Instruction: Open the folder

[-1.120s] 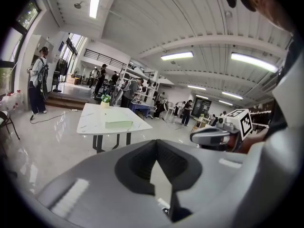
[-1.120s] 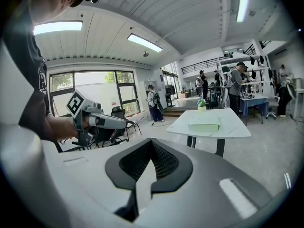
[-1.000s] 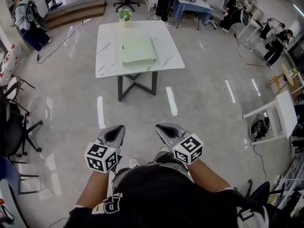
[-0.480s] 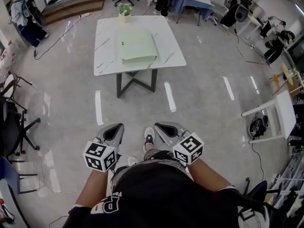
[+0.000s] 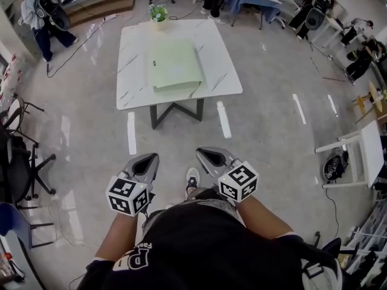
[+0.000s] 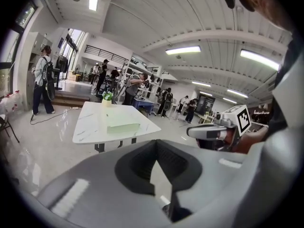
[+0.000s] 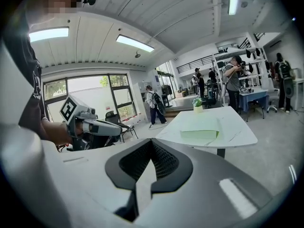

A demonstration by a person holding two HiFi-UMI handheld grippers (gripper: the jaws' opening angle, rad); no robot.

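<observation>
Folder (image 5: pixel 175 65), pale green, flat on bench (image 5: pixel 136 80): likely light, stiff, slick; lift cover by its free edge; left tool (image 5: pixel 145 162) and right tool (image 5: pixel 208 156) closed, empty.

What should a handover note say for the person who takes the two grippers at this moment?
Left gripper: jaws together, empty, held low before the body.
Right gripper: jaws together, empty, beside the left one.
Pale green flat folder: lies closed on the white marble-look square table, across open floor from both grippers. A small potted plant stands at the table's far edge.
Done: nothing on the folder yet.
To do: walk to the table, open the jaws, lift the cover's free edge; which edge is free cannot be told from here.
</observation>
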